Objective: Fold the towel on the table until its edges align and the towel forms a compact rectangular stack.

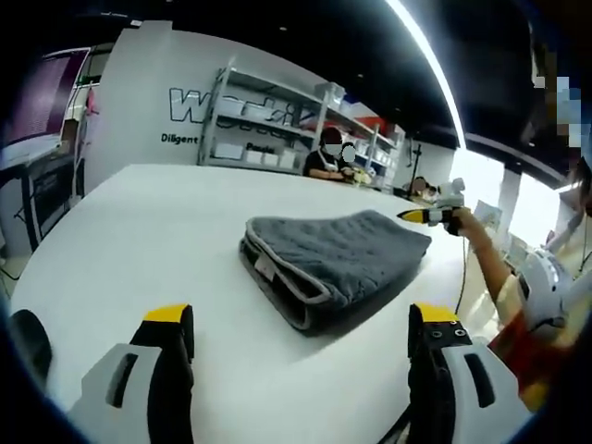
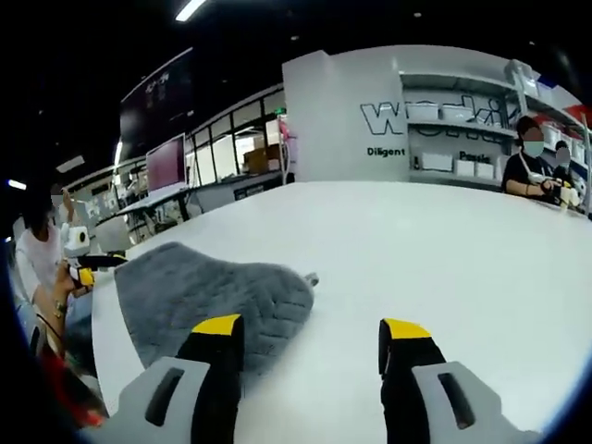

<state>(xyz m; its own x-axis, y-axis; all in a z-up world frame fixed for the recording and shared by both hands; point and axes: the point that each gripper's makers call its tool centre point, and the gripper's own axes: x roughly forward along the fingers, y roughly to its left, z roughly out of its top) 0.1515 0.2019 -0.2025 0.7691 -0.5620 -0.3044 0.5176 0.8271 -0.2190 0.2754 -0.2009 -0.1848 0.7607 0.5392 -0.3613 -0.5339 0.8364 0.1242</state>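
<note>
While both grippers, left gripper [image 1: 301, 326] and right gripper [image 2: 312, 335], hover with jaws apart and empty, the folded grey towel [image 1: 335, 262] lies near the white table's [image 1: 139, 231] right edge, apparently neatly stacked, with bare tabletop beyond.

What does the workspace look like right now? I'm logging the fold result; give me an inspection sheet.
Surface: white table, bare around the towel.
Job's things: grey towel folded into a thick stack, pale trim along its edges.
Clutter: nothing seen on the table.
Grippers: left gripper and right gripper both open, holding nothing, short of the towel.
Cables: nothing seen.
Surroundings: shelving with boxes, seated person, lettered wall, monitor.
</note>
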